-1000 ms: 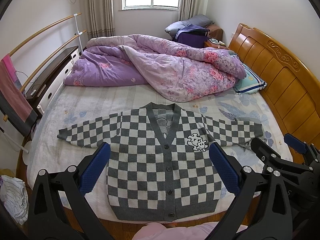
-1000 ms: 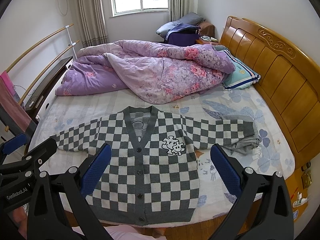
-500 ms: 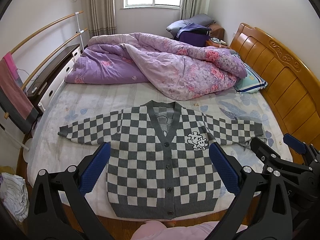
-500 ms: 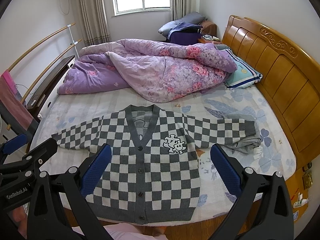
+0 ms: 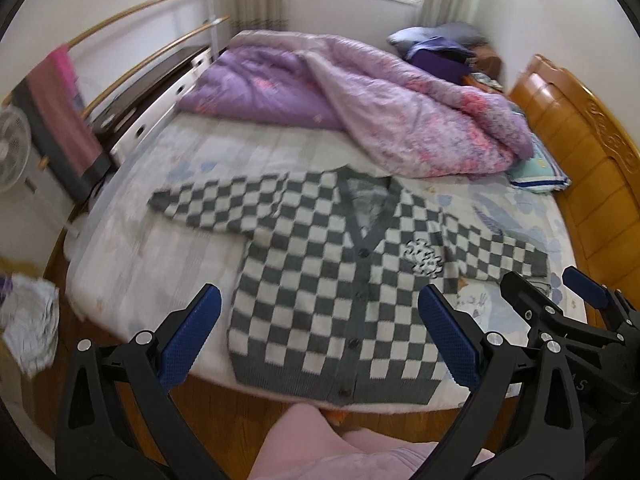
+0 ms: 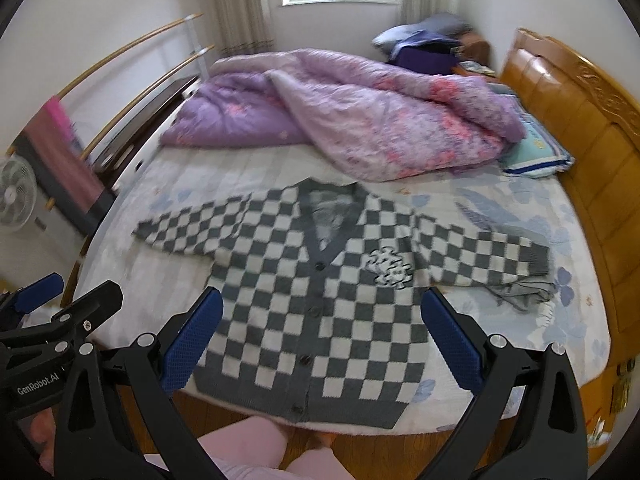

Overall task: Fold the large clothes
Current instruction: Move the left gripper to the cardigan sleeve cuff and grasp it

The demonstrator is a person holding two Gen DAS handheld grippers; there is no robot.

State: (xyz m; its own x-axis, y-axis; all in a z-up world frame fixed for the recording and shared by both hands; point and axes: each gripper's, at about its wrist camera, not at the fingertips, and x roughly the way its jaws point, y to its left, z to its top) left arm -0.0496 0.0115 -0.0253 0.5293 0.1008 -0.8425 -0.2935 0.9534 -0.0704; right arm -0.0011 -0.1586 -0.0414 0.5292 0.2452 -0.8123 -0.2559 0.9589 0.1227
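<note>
A grey-and-white checked cardigan (image 5: 332,276) (image 6: 316,288) lies flat and buttoned on the bed, sleeves spread to both sides, hem at the near edge. Its right cuff is bunched on the sheet (image 6: 520,288). My left gripper (image 5: 318,320) hangs open above the hem, blue pads wide apart, holding nothing. My right gripper (image 6: 322,324) is likewise open and empty over the lower front. In the left wrist view the right gripper's fingers (image 5: 584,286) show at the right edge; in the right wrist view the left gripper's fingers (image 6: 40,298) show at the left edge.
A crumpled purple floral quilt (image 5: 380,108) (image 6: 360,116) fills the far half of the bed. A wooden headboard (image 5: 580,136) (image 6: 580,112) runs along the right. A drying rack with a towel (image 5: 60,112) and a fan (image 6: 16,192) stand left. The person's pink-clad legs (image 5: 340,448) show below.
Both views have swung and tilted left and slightly down, so the cardigan now sits right of centre and skewed. Both grippers stay open. The cardigan has not moved on the bed.
</note>
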